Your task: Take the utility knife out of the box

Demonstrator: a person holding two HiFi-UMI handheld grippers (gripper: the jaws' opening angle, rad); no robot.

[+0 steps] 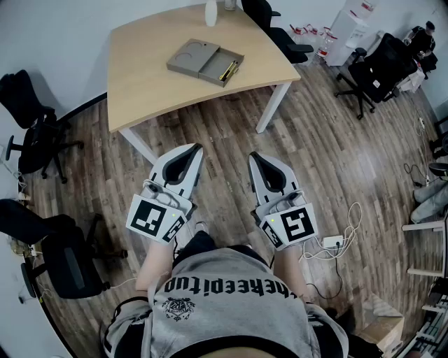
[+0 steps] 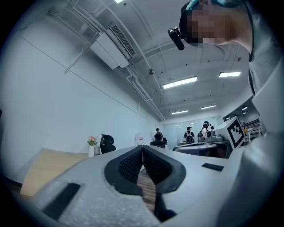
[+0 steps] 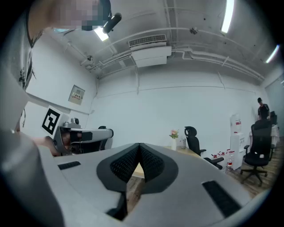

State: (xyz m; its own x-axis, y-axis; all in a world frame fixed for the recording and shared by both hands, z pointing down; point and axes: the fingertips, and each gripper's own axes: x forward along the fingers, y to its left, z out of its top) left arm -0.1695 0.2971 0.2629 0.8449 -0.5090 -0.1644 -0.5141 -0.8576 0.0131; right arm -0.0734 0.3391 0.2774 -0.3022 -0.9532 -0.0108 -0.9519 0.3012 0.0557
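Note:
A grey box (image 1: 205, 61) lies on the wooden table (image 1: 147, 77), its drawer pulled out to the right. In the drawer lies the utility knife (image 1: 228, 70), yellow and black. My left gripper (image 1: 198, 148) is held over the floor well short of the table, its jaws shut with nothing between them; its tips (image 2: 142, 146) meet in the left gripper view. My right gripper (image 1: 252, 156) is beside it, also shut and empty, tips (image 3: 139, 145) touching. Both point toward the table.
A white bottle (image 1: 211, 12) stands at the table's far edge. Black office chairs stand at the left (image 1: 31, 126), behind the table (image 1: 280, 31) and at the right (image 1: 374, 73). A cable and power strip (image 1: 332, 242) lie on the floor by my right side.

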